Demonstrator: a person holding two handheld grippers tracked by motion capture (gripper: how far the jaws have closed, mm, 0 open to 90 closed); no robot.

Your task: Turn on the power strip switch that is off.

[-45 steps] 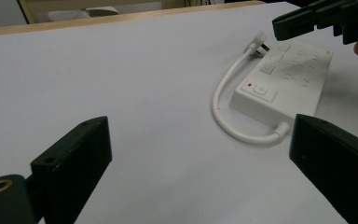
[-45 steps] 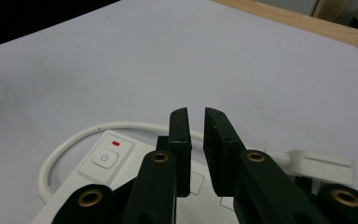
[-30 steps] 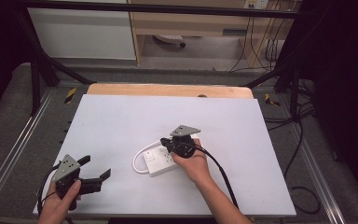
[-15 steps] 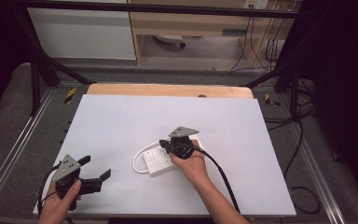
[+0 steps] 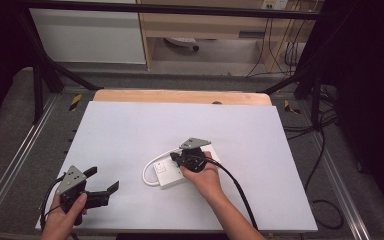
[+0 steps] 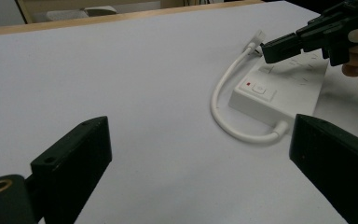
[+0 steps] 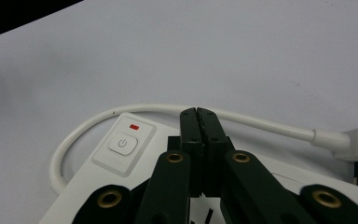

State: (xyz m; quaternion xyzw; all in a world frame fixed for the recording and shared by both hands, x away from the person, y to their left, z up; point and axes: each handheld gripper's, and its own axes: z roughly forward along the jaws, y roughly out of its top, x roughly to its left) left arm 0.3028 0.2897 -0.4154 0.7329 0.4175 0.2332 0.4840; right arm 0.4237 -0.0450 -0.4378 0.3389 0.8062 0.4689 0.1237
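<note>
I see the white table (image 5: 130, 130) with the power strip (image 5: 167, 175) just below centre, its cord (image 5: 147, 170) looping off at nine o'clock. Nothing has shifted in the past second: my right gripper (image 7: 199, 116), jaws pressed together and empty, hovers over the strip near its switch (image 7: 122, 143), apparently ready to press. My left gripper (image 5: 102, 186) waits wide open at seven o'clock.

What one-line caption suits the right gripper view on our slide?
Right gripper, jaws shut with nothing between them, above a white power strip near its power button.
</note>
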